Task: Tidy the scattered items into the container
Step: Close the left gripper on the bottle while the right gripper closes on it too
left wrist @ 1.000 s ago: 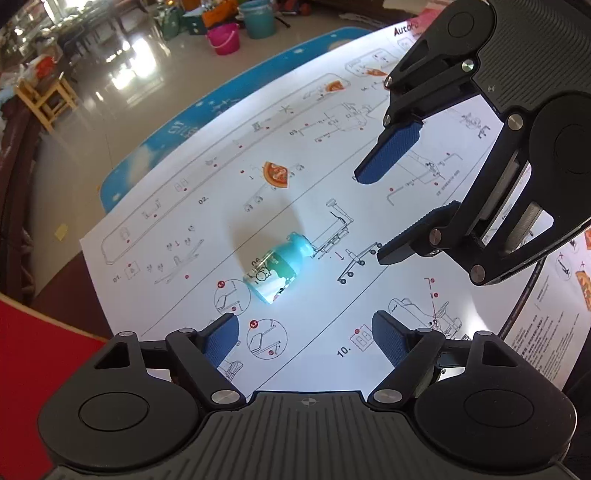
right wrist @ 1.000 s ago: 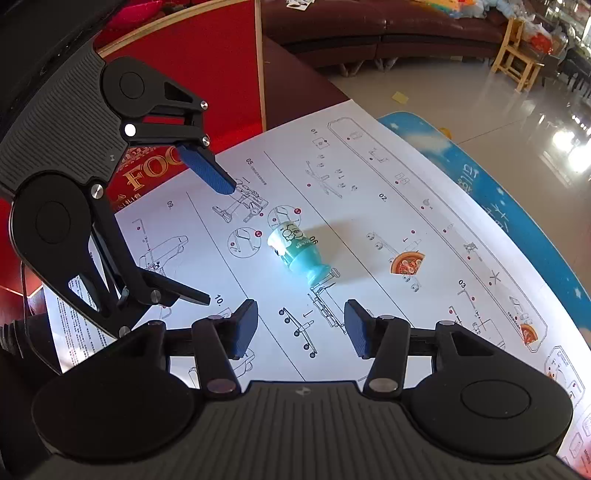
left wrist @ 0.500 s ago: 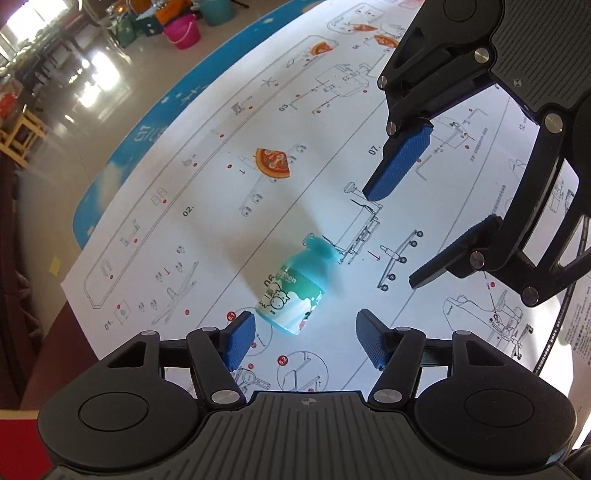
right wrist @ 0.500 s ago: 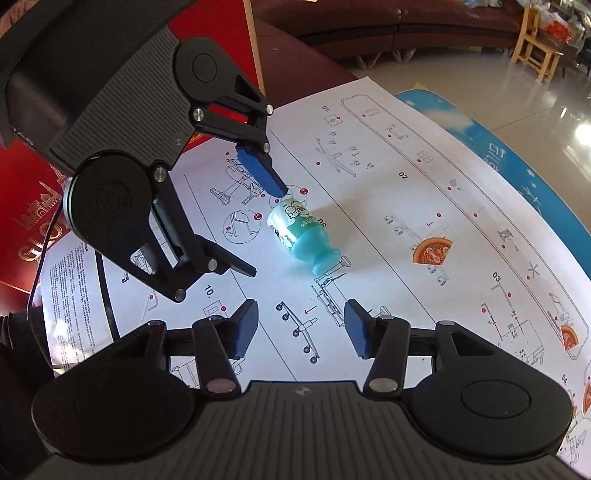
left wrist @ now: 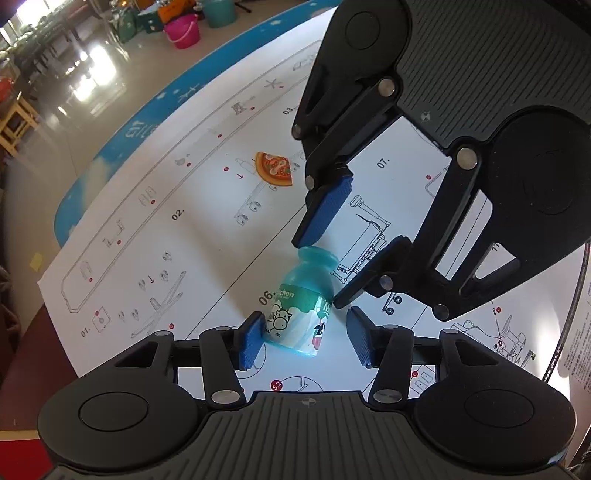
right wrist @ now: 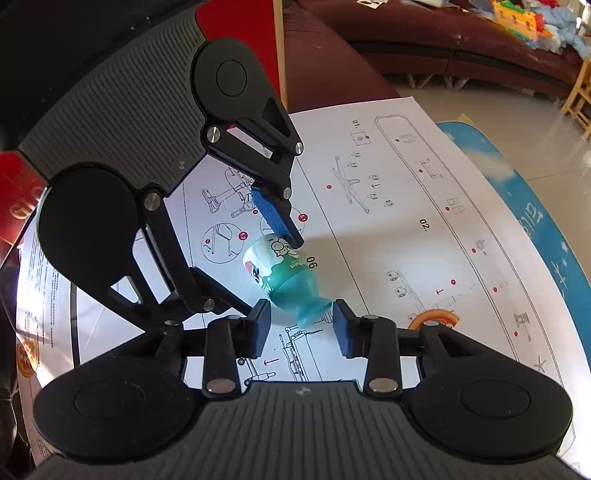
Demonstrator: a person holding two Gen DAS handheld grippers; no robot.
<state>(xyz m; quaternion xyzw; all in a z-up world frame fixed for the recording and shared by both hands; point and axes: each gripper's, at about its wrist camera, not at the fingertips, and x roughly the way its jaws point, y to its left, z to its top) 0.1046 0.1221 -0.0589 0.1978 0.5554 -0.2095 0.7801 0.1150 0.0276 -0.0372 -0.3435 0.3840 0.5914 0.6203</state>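
A small teal toy milk bottle (left wrist: 301, 306) lies on its side on a white instruction sheet (left wrist: 184, 240). My left gripper (left wrist: 306, 341) straddles its base. The jaws are closing: the left pad (left wrist: 251, 341) is right against the label and the right pad stands a little clear. In the right wrist view my right gripper (right wrist: 301, 325) straddles the capped neck of the bottle (right wrist: 284, 273). Its jaws are closing too, with thin gaps at both pads. The two grippers face each other over the bottle, almost touching. A toy pizza slice (left wrist: 274, 167) lies farther off on the sheet.
The sheet covers a table with a blue mat edge (left wrist: 147, 122). A red box with gold lettering (right wrist: 14, 206) stands behind the left gripper. The pizza slice (right wrist: 434, 318) peeks out by my right finger. Buckets (left wrist: 183, 31) and a sofa (right wrist: 443, 44) stand on the floor beyond.
Both grippers have come down onto the bottle from opposite ends and their jaws have narrowed around it. The bottle lies about where it was.
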